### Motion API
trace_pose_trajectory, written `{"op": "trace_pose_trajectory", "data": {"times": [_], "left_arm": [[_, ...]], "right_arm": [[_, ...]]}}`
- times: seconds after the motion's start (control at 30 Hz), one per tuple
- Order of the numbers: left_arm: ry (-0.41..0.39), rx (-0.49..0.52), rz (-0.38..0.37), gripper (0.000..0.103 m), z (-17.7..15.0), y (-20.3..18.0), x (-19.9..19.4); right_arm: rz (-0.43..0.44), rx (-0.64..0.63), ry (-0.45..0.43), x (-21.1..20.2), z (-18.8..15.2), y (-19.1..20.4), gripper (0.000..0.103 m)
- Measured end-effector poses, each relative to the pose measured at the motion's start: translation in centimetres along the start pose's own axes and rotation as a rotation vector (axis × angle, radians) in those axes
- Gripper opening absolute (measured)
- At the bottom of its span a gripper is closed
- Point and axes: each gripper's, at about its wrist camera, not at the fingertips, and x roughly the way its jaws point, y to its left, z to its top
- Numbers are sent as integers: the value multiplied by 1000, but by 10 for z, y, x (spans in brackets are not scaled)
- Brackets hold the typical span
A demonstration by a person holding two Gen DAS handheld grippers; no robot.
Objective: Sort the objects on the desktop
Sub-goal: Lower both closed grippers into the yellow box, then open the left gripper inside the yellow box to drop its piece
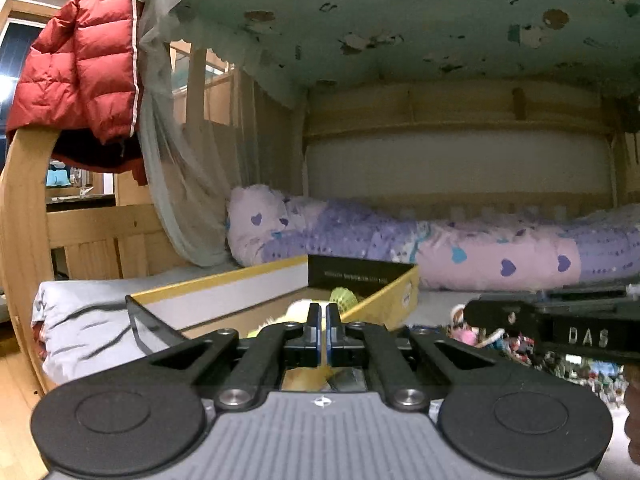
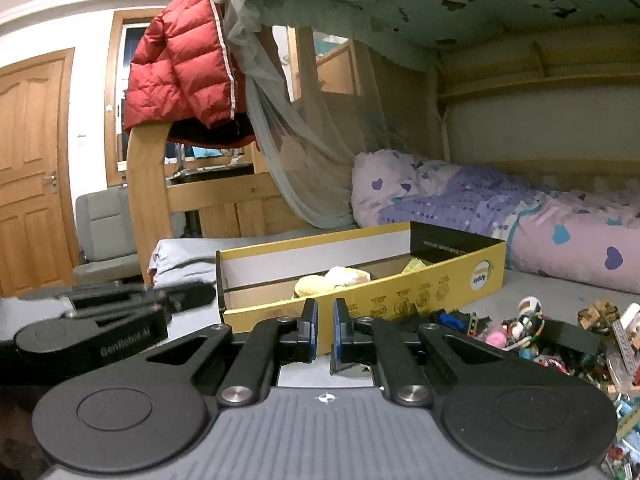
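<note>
**A:** Looking along my left claw (image 1: 323,320), I see its fingers pressed nearly together, a thin slit between the blue pads (image 1: 316,322), nothing gripped that I can make out. It hangs just in front of the yellow cardboard box (image 1: 384,304) lying on the grey bed sheet (image 1: 80,312).

**B:** And inside the box?

**A:** A pale yellow plush (image 2: 320,282) lies near the middle, with a green netted ball (image 1: 343,298) towards the black far wall. I can't tell what else is in there.

**B:** Moving right, what about the other claw?

**A:** My right claw (image 2: 324,330) stands slightly parted, a narrow gap between its pads, empty. It points at the box's long printed side from close by. From its own camera, my left claw shows as a dark blurred shape at the left edge.

**B:** And the things to sort?

**A:** They lie in a heap of small toys (image 2: 532,332) on the sheet, right of the box and right of my right claw, near it but untouched. Behind them a purple heart-print quilt (image 2: 540,216) runs along the wall.
</note>
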Motion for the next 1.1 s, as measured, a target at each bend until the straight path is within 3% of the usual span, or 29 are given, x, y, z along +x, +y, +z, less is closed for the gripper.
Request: {"op": "trace_pose_trajectory", "data": {"times": [0.13,0.37,0.53,0.73,0.97,1.1], "left_arm": [[-47,43,10,3,7,7,9],[-26,66,39,3,9,24,34],[22,58,88,3,14,42,62],[159,27,118,3,17,71,108],[191,19,141,3,-2,90,123],[204,70,150,3,-12,88,134]], "right_arm": [[10,-6,-7,12,7,2,10],[42,-19,-5,34,16,11,10],[81,-31,-11,53,27,18,10],[150,-77,10,93,48,35,9],[183,-77,56,141,49,44,9],[190,-87,89,165,43,47,9]]}}
